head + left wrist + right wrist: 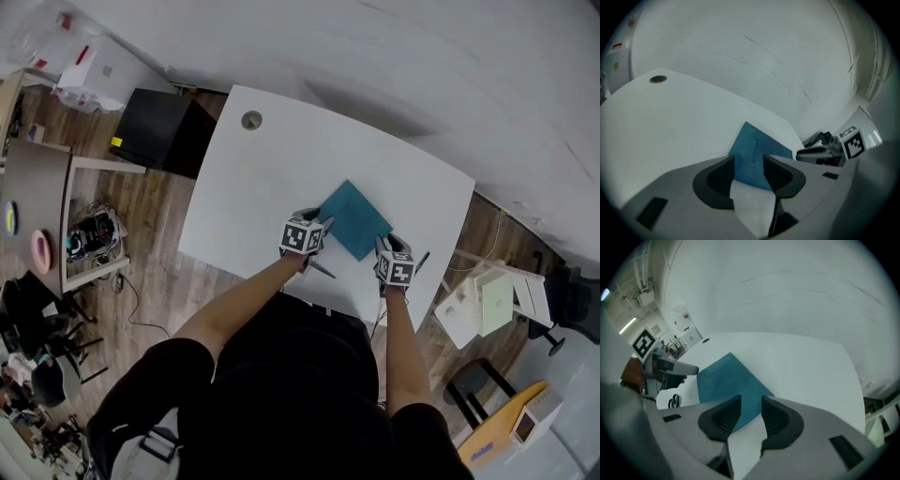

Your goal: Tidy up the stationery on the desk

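Teal notebook lies flat on the desk, near the front edge. Left tongs and right tongs flank it, both released — nothing gripped. Risk: the thin, flush cover may evade the jaws and skid toward the scissors.

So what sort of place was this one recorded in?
Probably an office or lab workroom: a white desk with a cable grommet, a teal notebook on it, a black cabinet beside it on wood-look flooring, and a cluttered side table at the left.
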Demonstrator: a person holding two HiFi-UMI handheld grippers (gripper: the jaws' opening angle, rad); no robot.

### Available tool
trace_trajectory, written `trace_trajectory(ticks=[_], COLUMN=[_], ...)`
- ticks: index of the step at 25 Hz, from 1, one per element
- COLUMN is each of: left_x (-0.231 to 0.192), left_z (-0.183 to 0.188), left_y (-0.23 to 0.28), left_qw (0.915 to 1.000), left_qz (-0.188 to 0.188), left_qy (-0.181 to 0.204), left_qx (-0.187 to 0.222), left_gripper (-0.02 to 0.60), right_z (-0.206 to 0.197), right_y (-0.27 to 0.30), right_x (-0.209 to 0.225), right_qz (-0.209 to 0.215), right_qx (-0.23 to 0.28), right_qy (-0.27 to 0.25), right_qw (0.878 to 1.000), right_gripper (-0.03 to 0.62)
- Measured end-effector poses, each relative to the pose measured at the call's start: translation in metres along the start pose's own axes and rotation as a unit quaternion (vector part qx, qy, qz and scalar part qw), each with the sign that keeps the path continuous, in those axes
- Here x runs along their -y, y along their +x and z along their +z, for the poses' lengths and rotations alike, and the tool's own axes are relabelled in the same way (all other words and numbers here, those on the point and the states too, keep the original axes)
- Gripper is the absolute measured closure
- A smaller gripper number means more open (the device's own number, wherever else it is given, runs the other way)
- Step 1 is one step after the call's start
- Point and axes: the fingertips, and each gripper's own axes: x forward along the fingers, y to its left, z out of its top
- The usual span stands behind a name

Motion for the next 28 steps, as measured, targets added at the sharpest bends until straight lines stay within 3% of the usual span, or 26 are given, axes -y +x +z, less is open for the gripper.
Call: trace_trajectory(ticks=[3,6,9,12,17,28], left_x=[0.007,0.013,0.025,0.03,0.026,0.003], left_z=[-0.021,-0.039,-0.047,-0.056,-0.058,-0.005], left_y=[-0.007,-0.011,-0.008,0.001,0.008,0.016], left_qw=[0.9998,0.9993,0.9995,0.9991,0.9983,0.9988], left_qz=[0.003,0.005,0.003,0.002,0.004,0.034], left_qy=[-0.014,-0.031,-0.016,0.013,-0.011,0.02], left_qx=[-0.014,-0.021,-0.026,-0.04,-0.056,-0.029], left_gripper=[0.4,0.4,0.4,0.4,0.4,0.4], right_z=[0.031,0.049,0.052,0.04,0.026,-0.024], right_y=[0.012,0.022,0.032,0.04,0.039,0.019], right_x=[0.008,0.013,0.01,0.0,-0.004,-0.043], right_qz=[0.015,0.004,0.021,0.056,0.08,0.111], right_qx=[0.006,-0.004,-0.015,-0.037,-0.026,-0.047], right_qy=[-0.048,-0.106,-0.131,-0.126,-0.083,-0.031], right_qw=[0.999,0.994,0.991,0.99,0.993,0.992], right_gripper=[0.45,0.45,0.45,0.45,0.451,0.451])
